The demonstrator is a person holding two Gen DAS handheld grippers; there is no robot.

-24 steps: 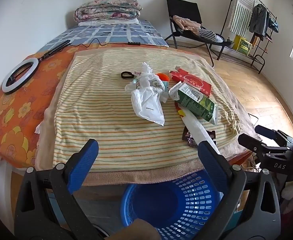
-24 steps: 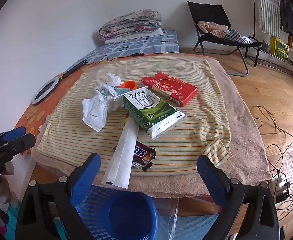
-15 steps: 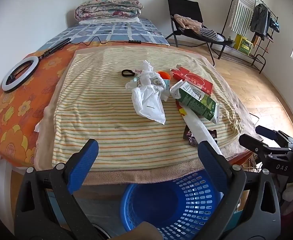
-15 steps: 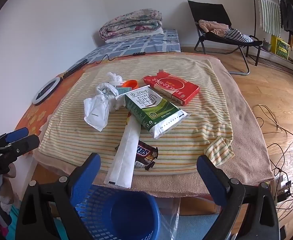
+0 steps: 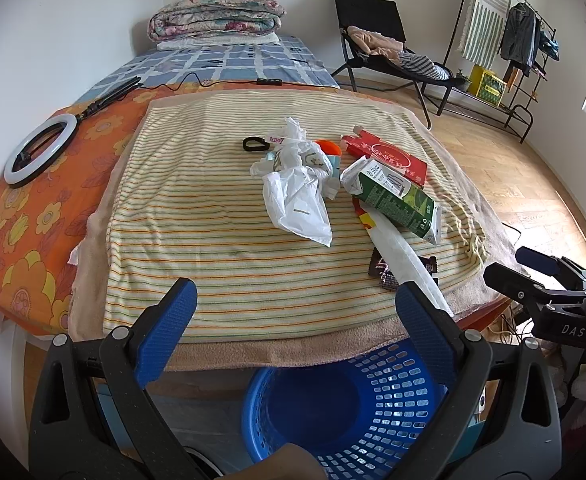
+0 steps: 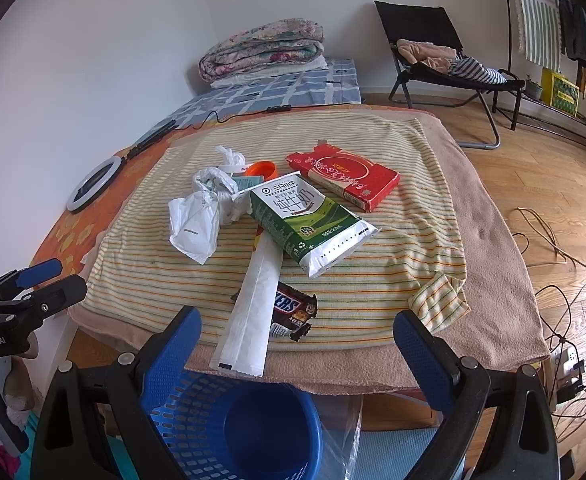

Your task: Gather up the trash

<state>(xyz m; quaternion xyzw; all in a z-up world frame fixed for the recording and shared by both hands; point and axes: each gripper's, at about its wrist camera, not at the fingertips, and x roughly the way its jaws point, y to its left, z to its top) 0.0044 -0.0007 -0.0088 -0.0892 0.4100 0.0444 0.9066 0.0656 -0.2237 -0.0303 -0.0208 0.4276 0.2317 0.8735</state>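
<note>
Trash lies in a heap on the striped towel (image 5: 197, 220): a crumpled white plastic bag (image 5: 299, 196) (image 6: 197, 220), a green milk carton (image 5: 393, 196) (image 6: 305, 220), a red flat box (image 5: 385, 156) (image 6: 345, 174), a long white wrapper (image 5: 405, 256) (image 6: 253, 312), a Snickers wrapper (image 6: 293, 312) (image 5: 381, 270) and an orange lid (image 6: 261, 168). A blue basket (image 5: 345, 404) (image 6: 233, 420) stands on the floor below the table's near edge. My left gripper (image 5: 295, 312) and right gripper (image 6: 297, 336) both hang open and hold nothing, above the basket, short of the trash.
An orange flowered cloth with a ring light (image 5: 39, 144) covers the table's left side. A black loop (image 5: 255, 145) lies behind the bag. Beyond are a bed with folded quilts (image 5: 217, 20), a black folding chair (image 5: 377, 40), a clothes rack (image 5: 525, 40) and floor cables (image 6: 553, 248).
Both grippers have edged slightly forward toward the table; the trash sits a little nearer in both views. Both stay open. Nothing on the table has moved.
</note>
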